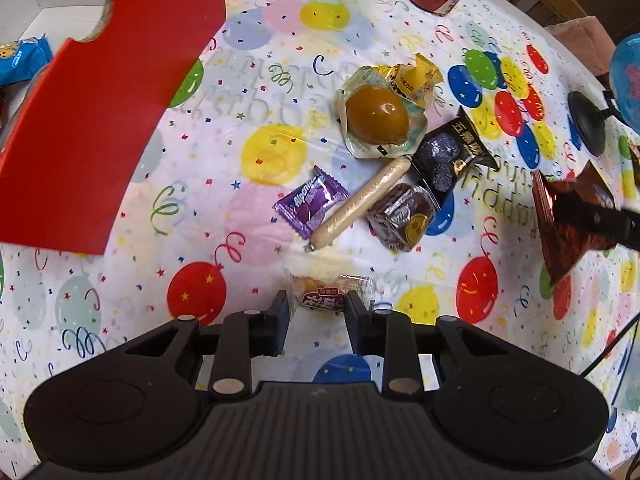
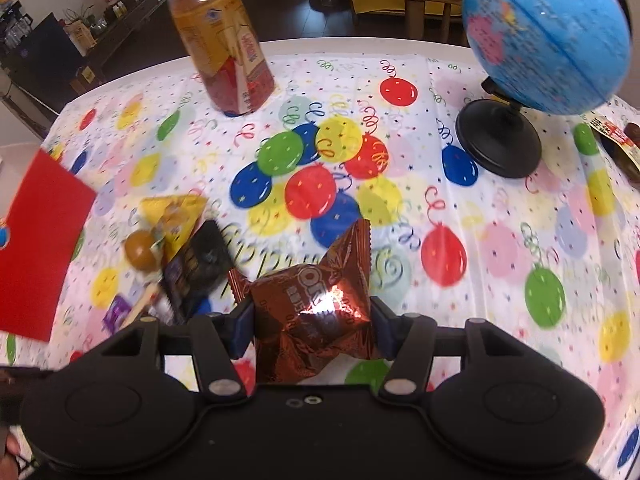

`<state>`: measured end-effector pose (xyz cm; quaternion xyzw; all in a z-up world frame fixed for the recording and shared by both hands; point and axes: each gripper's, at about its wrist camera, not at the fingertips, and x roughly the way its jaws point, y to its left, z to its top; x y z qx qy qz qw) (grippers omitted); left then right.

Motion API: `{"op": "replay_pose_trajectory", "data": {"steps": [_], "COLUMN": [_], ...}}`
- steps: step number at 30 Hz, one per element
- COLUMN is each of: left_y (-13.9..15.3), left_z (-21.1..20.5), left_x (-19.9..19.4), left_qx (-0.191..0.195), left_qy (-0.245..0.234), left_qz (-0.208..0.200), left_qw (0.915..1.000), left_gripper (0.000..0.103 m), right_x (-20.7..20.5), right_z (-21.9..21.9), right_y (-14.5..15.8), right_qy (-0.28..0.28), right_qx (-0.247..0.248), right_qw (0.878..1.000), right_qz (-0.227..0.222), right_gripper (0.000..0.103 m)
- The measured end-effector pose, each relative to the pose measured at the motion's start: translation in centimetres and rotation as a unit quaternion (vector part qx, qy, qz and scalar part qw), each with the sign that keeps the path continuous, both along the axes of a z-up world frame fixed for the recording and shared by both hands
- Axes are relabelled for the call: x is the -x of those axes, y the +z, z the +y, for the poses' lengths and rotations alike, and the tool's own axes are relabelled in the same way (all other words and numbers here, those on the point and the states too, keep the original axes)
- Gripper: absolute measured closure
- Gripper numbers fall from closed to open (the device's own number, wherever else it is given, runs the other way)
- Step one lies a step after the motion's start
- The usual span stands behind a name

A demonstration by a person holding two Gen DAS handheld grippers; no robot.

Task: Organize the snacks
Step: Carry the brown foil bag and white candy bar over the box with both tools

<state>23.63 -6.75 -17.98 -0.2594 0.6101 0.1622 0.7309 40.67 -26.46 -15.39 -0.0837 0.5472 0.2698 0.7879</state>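
Left gripper (image 1: 318, 306) pinches one small clear-wrapped candy (image 1: 332, 290) near the table's (image 1: 120, 280) close edge. Right gripper (image 2: 312, 320) clamps one shiny brown snack packet (image 2: 316, 304). Six loose snacks lie in a heap farther off: egg (image 1: 376, 114), yellow packet (image 1: 416, 76), black packet (image 1: 452, 156), sausage stick (image 1: 360, 204), purple candy (image 1: 308, 204), brown cake (image 1: 404, 216). One red box flap (image 1: 92, 120) at left is cut off, hiding its inside. One bottle (image 2: 224, 40) and one globe (image 2: 548, 36) look blurred.

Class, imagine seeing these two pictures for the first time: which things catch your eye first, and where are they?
The balloon-print tablecloth covers the whole table. A shiny copper-brown foil snack packet sits clamped in the right gripper, with a blue globe on a black stand at far right. A red cardboard box flap fills the left view's upper left.
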Motion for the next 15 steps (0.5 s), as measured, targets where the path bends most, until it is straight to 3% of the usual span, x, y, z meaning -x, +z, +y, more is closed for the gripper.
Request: {"op": "replay_pose_trajectory", "data": {"steps": [15], "left_y": [4.7], "left_z": [0.1], "left_x": [5.1], "left_qx": [-0.011], "left_qy": [-0.013], "left_qz": [-0.047], "left_qw": [0.9987], "left_gripper": [0.074], "right_x": [8.5], "right_z": [0.0], "right_y": [4.8], "right_qy": [0.051], "right_qx": [-0.011], "right_qw": [0.999], "right_qz": [-0.011], "right_gripper": [0.047]}}
